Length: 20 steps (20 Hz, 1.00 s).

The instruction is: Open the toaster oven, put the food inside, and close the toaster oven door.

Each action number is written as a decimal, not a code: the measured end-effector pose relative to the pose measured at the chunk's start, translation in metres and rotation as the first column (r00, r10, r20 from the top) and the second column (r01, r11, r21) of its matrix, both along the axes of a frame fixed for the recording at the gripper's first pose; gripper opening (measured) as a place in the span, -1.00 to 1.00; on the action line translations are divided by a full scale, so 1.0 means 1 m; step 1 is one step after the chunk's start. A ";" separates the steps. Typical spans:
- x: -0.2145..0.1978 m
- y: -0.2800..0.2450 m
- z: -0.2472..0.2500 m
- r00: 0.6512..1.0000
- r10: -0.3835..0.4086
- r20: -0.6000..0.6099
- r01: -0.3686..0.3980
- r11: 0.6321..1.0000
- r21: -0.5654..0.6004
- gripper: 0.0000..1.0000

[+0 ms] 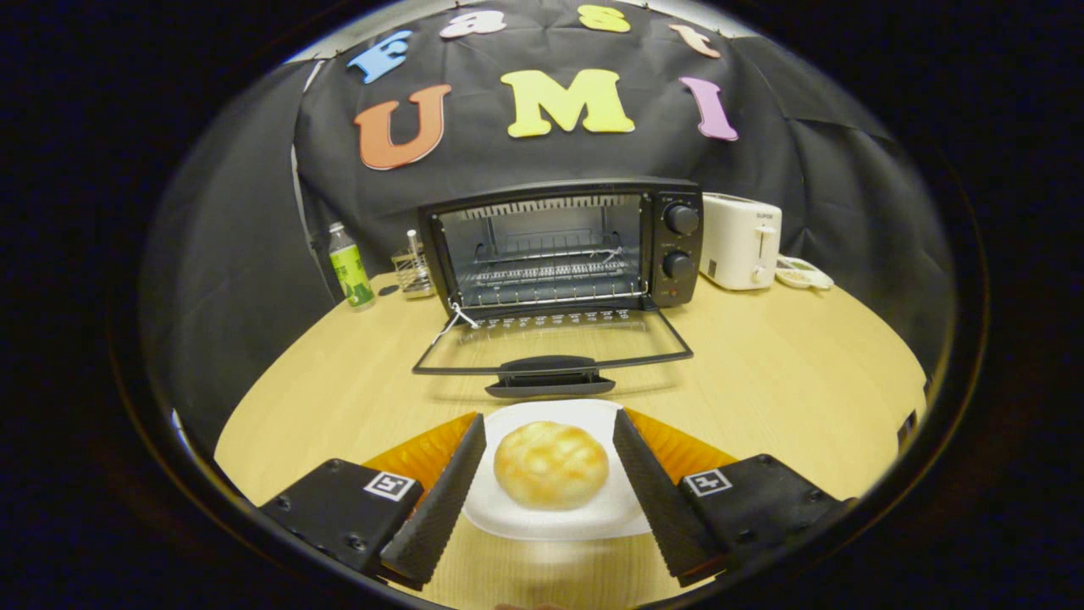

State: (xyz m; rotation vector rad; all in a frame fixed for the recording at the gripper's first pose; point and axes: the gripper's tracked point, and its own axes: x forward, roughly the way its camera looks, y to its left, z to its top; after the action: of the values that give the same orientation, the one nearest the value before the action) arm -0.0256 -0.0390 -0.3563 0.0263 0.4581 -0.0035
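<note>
Gripper spread wide w/ round crusty bun on white plate btwn fingers, not touching; oven glass door down flat, wire rack inside.

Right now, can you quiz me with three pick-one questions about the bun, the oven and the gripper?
1. Where is the bun?
A. on the oven rack
B. on a white plate between the fingers
C. on the toaster

2. How many knobs does the oven have?
A. two
B. four
C. none

3. How is the oven door?
A. shut
B. folded down open
C. taken off

Answers: 1 B, the bun sits on the plate inside the open gripper. 2 A, two knobs, one above the other. 3 B, the door lies flat, the rack showing.
</note>
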 end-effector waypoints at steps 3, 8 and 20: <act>-0.006 -0.002 -0.017 1.000 -0.011 0.026 0.012 1.000 -0.022 0.99; -0.015 -0.005 -0.031 0.999 -0.047 0.006 0.047 0.999 0.009 1.00; -0.010 0.006 -0.047 0.996 -0.030 -0.081 0.030 1.000 -0.002 0.92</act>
State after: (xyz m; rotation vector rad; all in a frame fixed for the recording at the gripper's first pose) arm -0.0361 -0.0328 -0.4030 0.0327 0.5392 -0.0342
